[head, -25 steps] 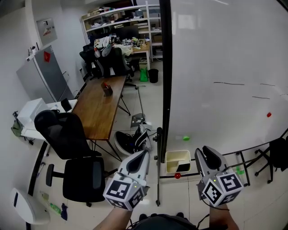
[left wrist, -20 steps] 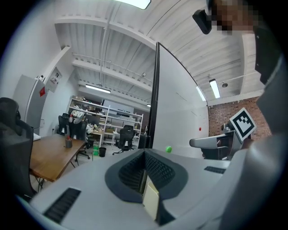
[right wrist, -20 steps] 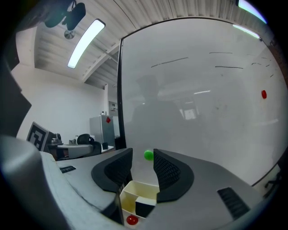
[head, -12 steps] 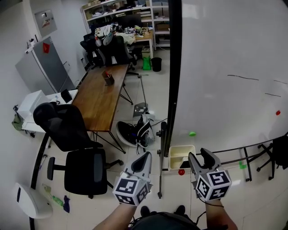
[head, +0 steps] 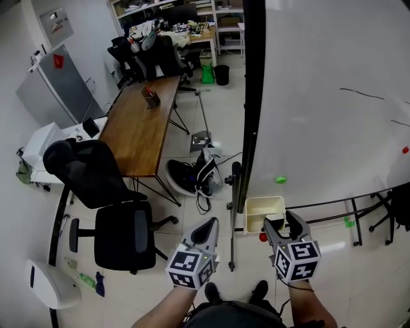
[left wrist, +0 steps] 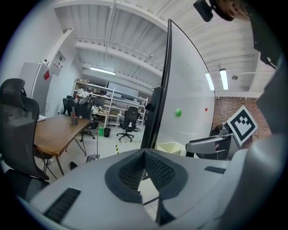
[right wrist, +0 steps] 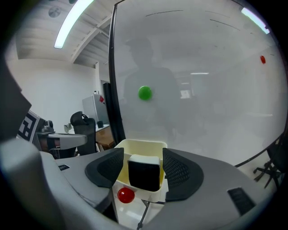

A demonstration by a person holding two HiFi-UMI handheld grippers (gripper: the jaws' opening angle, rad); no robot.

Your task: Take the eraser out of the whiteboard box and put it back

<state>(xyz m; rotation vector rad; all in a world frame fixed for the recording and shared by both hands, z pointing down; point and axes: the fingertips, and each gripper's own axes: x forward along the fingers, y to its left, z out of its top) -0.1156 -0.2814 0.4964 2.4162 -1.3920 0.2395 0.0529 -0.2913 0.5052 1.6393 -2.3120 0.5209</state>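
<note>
Eraser (right wrist: 144, 173), black with a white top, stands on end at the near end of the cream box (head: 264, 208), which hangs at the foot of the whiteboard (head: 333, 96). The right gripper (head: 285, 223) points at that end of the box. Its jaws have just been opening and now stand wide apart, with the eraser seen between them and a gap on each side, so neither pad presses on it. A red ball (right wrist: 126, 194) sits just under the box's near corner, close below the left-hand pad in the right gripper view. A green dot (right wrist: 145, 93) sticks to the board above the box, and a small red dot (right wrist: 262, 59) sits far up to the right.

The left gripper (head: 210, 224) hangs level with the right one, off to the left, with its jaws together on nothing. A black post (head: 234, 192) of the board's stand rises between it and the box, and the board's black edge (head: 252, 96) runs upward from there.

Farther left, a wooden desk (head: 138, 128) carries a small brown holder (head: 151, 97). A black office chair (head: 118, 237) stands near the desk's near end, and a black and white bundle (head: 192, 179) with a cord lies on the tiled floor by the post. A grey cabinet (head: 45, 90) stands against the left wall, and cluttered shelves (head: 192, 16) fill the far end.
</note>
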